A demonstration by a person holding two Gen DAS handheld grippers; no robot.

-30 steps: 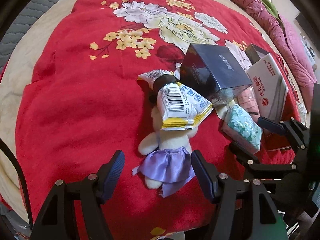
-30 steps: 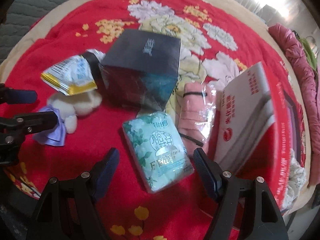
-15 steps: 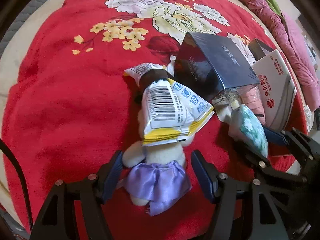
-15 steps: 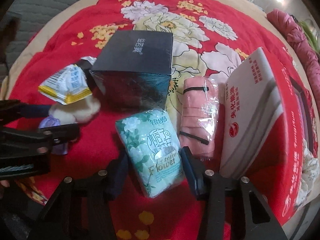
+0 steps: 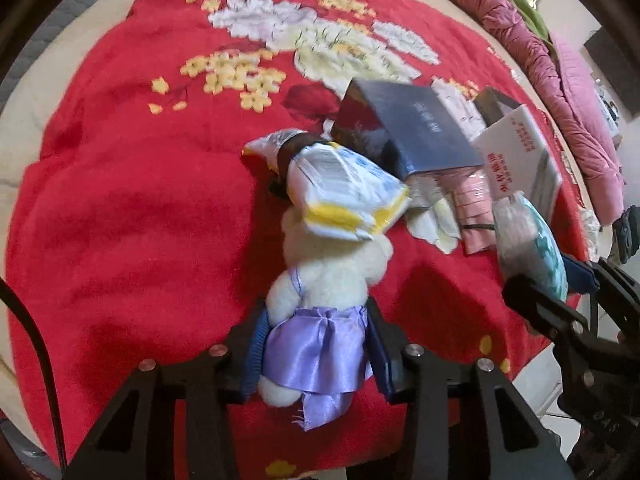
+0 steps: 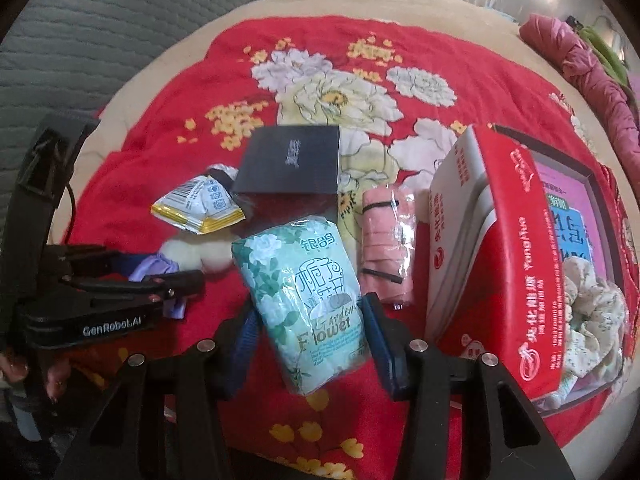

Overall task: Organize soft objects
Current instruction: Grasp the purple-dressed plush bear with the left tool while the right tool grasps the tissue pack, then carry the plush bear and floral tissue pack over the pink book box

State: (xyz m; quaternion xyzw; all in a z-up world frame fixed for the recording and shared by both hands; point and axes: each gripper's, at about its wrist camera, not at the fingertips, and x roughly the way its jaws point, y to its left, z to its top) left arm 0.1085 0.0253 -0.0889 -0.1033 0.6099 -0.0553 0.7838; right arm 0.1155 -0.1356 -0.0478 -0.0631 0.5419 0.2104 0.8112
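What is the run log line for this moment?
left gripper: closing on white plush toy | right gripper: shut on green tissue pack

One plush toy (image 5: 332,280) in a purple skirt. One green tissue pack (image 6: 308,304). One yellow-edged snack packet (image 6: 200,204). One dark box (image 6: 292,164). One pink wrapped bundle (image 6: 386,240) with black bands. One red and white carton (image 6: 500,264), with what may be a single floral scrunchie (image 6: 592,316) in it, though that edge of the view is distorted. Two grippers: left gripper (image 5: 316,354), right gripper (image 6: 310,350). One red floral blanket (image 5: 140,200).
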